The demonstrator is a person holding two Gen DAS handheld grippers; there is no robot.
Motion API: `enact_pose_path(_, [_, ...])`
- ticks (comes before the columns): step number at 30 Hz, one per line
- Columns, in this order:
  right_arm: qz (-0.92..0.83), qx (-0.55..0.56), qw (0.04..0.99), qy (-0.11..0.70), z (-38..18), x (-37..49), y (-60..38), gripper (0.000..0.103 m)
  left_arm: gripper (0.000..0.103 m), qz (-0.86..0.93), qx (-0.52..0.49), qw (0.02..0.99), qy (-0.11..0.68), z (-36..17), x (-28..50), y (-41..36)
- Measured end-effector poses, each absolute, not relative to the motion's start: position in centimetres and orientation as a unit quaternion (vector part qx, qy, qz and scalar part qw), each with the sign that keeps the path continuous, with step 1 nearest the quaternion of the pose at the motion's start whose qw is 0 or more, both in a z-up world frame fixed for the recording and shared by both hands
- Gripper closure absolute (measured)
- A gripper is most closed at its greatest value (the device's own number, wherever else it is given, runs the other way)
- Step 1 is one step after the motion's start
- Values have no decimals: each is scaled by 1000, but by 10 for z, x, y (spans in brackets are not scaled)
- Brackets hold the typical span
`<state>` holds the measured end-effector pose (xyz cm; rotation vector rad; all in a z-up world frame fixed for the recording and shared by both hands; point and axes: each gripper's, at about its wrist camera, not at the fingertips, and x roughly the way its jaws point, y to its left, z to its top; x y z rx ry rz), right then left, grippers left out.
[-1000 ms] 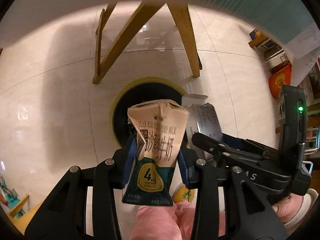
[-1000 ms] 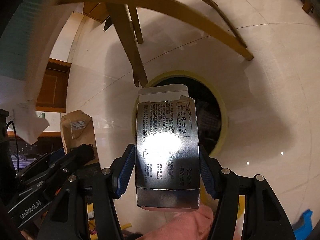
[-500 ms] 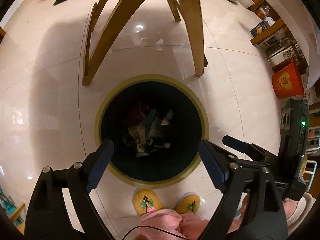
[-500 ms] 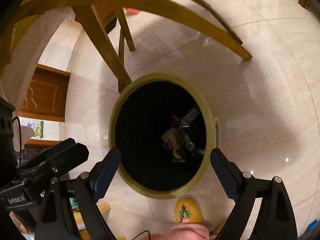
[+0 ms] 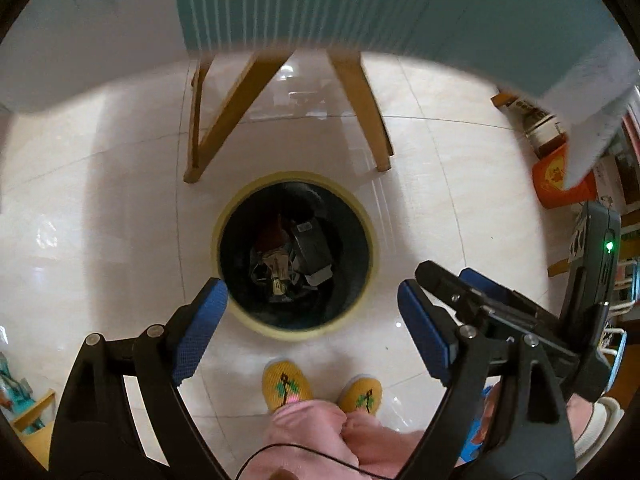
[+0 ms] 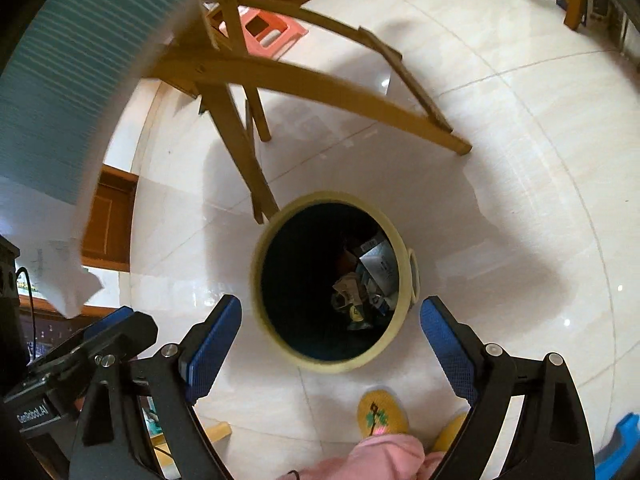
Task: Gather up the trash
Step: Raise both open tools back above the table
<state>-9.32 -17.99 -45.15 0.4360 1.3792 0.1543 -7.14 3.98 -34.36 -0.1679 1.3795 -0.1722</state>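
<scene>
Yellow-rimmed and dark inside, the bin (image 5: 297, 256) stands on the pale floor (image 5: 120, 220) with the trash (image 5: 292, 258) lying at its bottom. Both claws hang above it, spread wide and holding nothing: left claw (image 5: 312, 316) and right claw (image 6: 330, 330). More trash probably lies up on the desk (image 5: 400, 4), away from the bin.

Pretty sure I'm standing in somebody's home: glossy cream floor tiles (image 5: 100, 216) are shining underfoot, a wooden-legged table (image 6: 256, 68) is sitting under a teal cloth (image 5: 400, 4), an orange plastic stool (image 6: 268, 30) is tucked behind, and the person is wearing knitted yellow slippers (image 5: 286, 386).
</scene>
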Motion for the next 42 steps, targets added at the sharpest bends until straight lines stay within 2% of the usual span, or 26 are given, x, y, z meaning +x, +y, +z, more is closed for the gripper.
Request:
enact_pose_path(14, [48, 172, 781, 598, -218, -109, -196, 11, 18, -113, -68, 801, 584, -133, -67, 51])
enact_pose_path(22, [39, 165, 817, 552, -94, -106, -189, 11, 18, -152, -69, 823, 543, -39, -65, 57])
enact_pose_path(28, [48, 151, 839, 521, -33, -99, -162, 11, 18, -171, -59, 844, 505, 17, -58, 64])
enact_pose_path(34, [47, 123, 866, 482, 10, -83, -135, 11, 18, -177, -60, 861, 473, 47, -42, 76])
enact_pose_path(42, [44, 117, 875, 468, 21, -50, -121, 11, 18, -177, -64, 870, 455, 58, -15, 87])
